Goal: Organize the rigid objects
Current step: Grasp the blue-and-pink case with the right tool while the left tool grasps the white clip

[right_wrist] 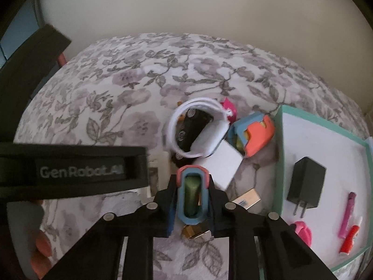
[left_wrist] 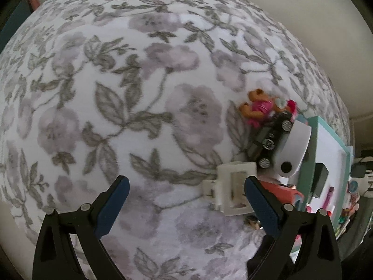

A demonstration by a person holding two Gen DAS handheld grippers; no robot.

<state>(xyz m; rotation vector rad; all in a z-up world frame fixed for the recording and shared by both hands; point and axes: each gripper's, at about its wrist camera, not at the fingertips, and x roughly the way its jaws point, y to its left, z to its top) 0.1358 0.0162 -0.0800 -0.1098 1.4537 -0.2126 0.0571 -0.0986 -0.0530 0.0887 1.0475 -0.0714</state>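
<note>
My right hand-held gripper [right_wrist: 191, 200] is clamped on a small toy shoe [right_wrist: 191, 194], a rounded oval piece with a blue rim, a coral band at its far end and a green insole, held upright between the black fingers above the floral bedspread [right_wrist: 130, 98]. Its mate, a second toy shoe [right_wrist: 253, 135] in coral and blue, lies on its side just left of the teal-rimmed tray [right_wrist: 281, 154]. On the tray's smooth white floor rest a boxy black wall charger [right_wrist: 305, 189] with two metal prongs, a slim pink pen-like stick [right_wrist: 347, 214] and a red one [right_wrist: 347, 239]. Beyond the held shoe sits a white charger block [right_wrist: 221, 163] with a coiled white cable [right_wrist: 184, 128] looped over a black toy car [right_wrist: 272, 140].

My left hand-held gripper [left_wrist: 186, 200] stands wide apart, its blue ribbed pads [left_wrist: 112, 207] empty over the soft printed fabric. A white rectangular plastic clip [left_wrist: 233, 186] lies against the right pad; I cannot tell whether they touch. A brown toy bear in a pink dress [left_wrist: 258, 107] lies past the car.
</note>
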